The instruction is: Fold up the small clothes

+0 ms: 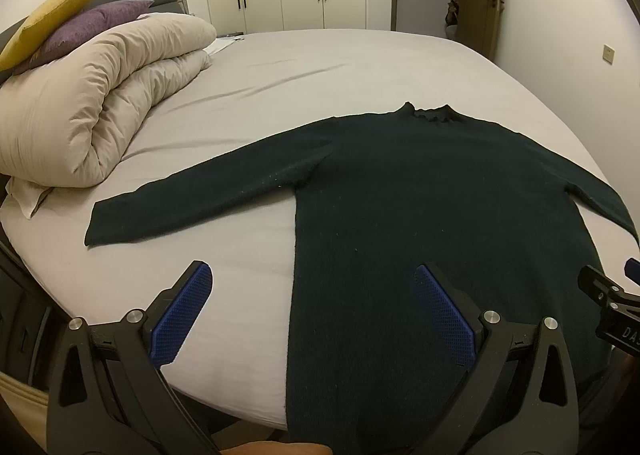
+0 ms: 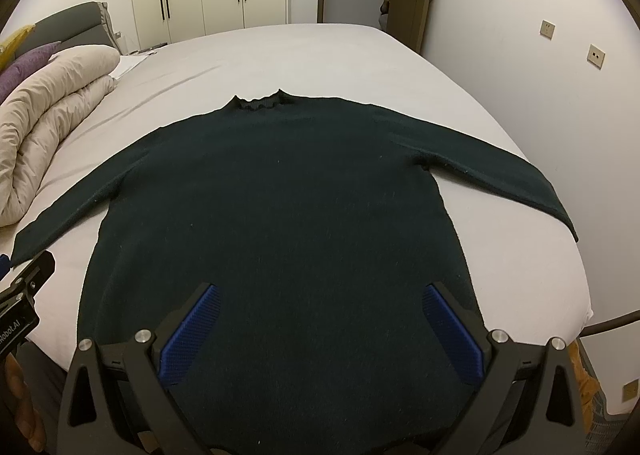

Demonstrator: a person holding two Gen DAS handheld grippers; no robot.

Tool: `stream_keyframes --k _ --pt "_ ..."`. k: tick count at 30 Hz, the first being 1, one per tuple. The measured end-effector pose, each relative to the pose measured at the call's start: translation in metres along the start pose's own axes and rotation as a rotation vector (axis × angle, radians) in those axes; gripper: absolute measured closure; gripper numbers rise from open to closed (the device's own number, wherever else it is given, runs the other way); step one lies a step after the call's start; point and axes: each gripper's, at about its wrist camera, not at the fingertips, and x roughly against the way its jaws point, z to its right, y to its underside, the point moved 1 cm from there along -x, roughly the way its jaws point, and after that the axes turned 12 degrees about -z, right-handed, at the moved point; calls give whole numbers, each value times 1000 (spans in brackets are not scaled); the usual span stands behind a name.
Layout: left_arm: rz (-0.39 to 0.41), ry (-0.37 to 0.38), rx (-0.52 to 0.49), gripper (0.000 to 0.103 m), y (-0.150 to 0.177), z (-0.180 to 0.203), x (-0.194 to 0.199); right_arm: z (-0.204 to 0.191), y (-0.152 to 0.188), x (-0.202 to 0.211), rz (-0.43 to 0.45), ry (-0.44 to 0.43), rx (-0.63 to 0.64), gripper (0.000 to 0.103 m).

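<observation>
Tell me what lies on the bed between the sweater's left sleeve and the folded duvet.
Nothing: in the left wrist view, only bare grey sheet separates the sweater's left sleeve from the folded duvet.

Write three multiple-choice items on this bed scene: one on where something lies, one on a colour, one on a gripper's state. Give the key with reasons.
1. Where is the rolled beige duvet relative to the dark green knit sweater?
A. Left of it
B. On top of it
C. Under it

2. What colour is the pillow under the yellow pillow?
A. Red
B. Purple
C. White

3. What state is the left gripper in?
A. Shut on a sleeve
B. Open, holding nothing
C. Shut on the collar

Key: 1 A, the duvet sits apart beyond the left sleeve. 2 B, purple shows below the yellow. 3 B, its blue pads stand wide apart above the hem.
</observation>
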Motion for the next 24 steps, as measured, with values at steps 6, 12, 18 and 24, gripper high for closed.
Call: stream_keyframes --k 6,12,18,24 --pt "-1 0 1 0 0 0 0 0 1 -1 -2 -3 1 0" --pt "-3 1 3 0 3 1 -2 0 1 -1 -3 -2 0 0" --pt "-5 2 2 0 4 1 -2 0 5 -2 -3 1 4 0" --pt "-6 2 3 0 5 2 -2 0 6 -3 -5 0 4 0"
